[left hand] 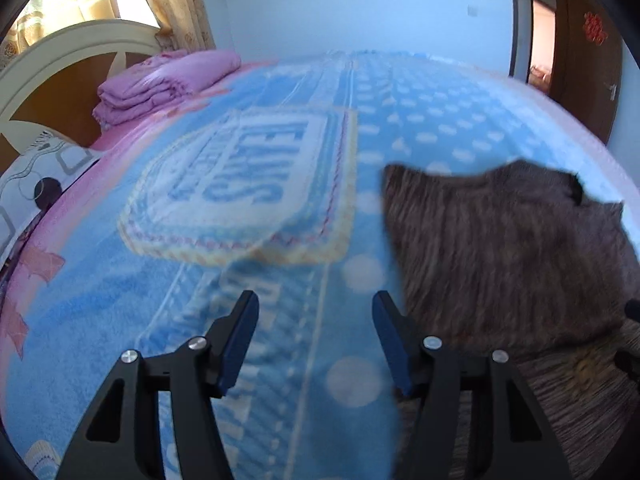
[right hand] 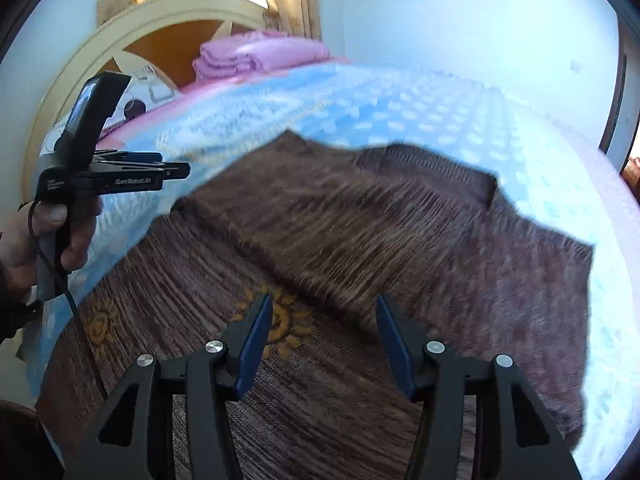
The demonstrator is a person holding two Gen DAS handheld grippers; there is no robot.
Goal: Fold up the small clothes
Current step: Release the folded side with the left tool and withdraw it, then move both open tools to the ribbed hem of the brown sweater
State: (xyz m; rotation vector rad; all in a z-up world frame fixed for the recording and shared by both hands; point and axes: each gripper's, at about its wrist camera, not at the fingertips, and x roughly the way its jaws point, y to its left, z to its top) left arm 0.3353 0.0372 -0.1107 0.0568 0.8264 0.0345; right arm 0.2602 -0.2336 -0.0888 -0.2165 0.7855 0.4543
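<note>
A small brown knitted garment (right hand: 360,220) lies on the blue blanket (left hand: 180,320), its upper part folded over the lower. Yellow sun motifs (right hand: 102,326) show on the lower layer. In the right wrist view my right gripper (right hand: 324,299) hovers open over the garment's near part, with nothing between its blue pads. My left gripper (left hand: 316,296) is open above bare blanket, and the garment (left hand: 500,248) lies just to its right. In the right wrist view a hand (right hand: 48,240) holds the left gripper (right hand: 174,165) beyond the garment's left edge.
Folded pink bedding (left hand: 168,80) is stacked by the cream and wood headboard (left hand: 60,52) at the far left. A patterned pillow (left hand: 32,184) lies beside it. An open wooden door (left hand: 588,60) stands at the far right. The blanket reaches far beyond the garment.
</note>
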